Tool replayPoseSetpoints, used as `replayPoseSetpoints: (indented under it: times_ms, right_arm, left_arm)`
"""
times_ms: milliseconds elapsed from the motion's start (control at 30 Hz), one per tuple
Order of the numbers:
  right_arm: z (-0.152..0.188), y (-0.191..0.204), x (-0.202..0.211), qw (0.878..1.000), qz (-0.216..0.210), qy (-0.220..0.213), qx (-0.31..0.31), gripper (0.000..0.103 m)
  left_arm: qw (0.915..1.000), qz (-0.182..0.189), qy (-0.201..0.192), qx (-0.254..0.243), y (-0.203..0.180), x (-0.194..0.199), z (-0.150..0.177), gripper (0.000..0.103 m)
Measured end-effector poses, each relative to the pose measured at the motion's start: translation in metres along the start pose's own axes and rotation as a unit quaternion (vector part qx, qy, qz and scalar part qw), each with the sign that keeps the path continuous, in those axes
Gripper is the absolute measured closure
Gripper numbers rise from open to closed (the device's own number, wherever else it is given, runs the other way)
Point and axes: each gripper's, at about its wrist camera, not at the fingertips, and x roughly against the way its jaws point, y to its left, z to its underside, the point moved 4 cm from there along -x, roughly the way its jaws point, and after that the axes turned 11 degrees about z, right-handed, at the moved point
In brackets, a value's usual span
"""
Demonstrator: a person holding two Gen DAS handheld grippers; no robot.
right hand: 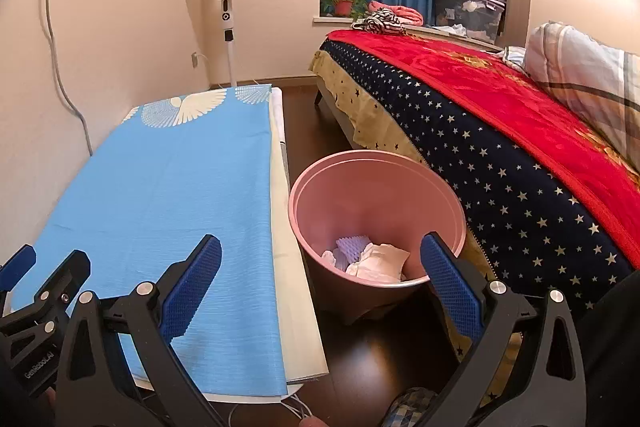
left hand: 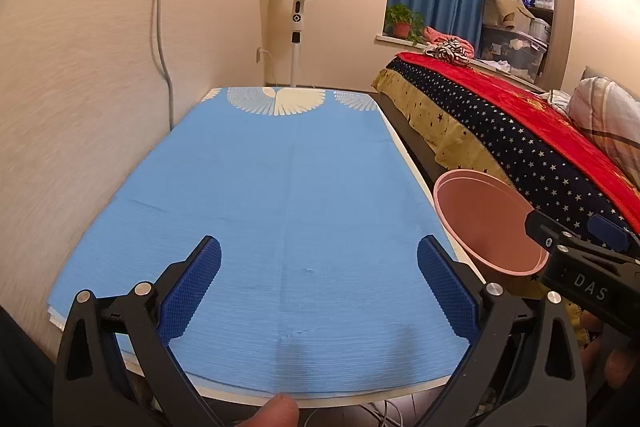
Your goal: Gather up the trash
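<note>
Both grippers hang empty over the near end of the table [left hand: 280, 187], whose blue cloth [right hand: 160, 187] shows no scrap of litter in either view. The left gripper [left hand: 319, 287] has its 2 fingers spread wide apart with nothing between them, and the right gripper [right hand: 320, 287] is the same, its fingers apart and framing the pink bin [right hand: 376, 187] that stands on the dark floor [right hand: 380, 347] in the gap between the table and the bed [right hand: 500, 131]. The trash [right hand: 372, 259] itself, crumpled white paper and a pale ridged piece, lies at the bottom of that bin, well below the rim. Judging from this, the collecting step looks finished or close to it: what can be seen has gone in, and nothing is held. The next move calls for a look around for any leftover piece outside these views, on the floor or the table's far end; if none turns up, the grippers can simply draw back.
</note>
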Motion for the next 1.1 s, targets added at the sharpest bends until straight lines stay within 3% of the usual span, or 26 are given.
replayPoseSetpoints:
  times_ms: [1100]
  right_arm:
    - [0.0015, 0.0048, 0.0076, 1.0, 0.002, -0.013, 0.013, 0.005]
  left_arm:
    - [1.0, -0.005, 0.002, 0.003, 0.0023, 0.0007, -0.0006, 0.008]
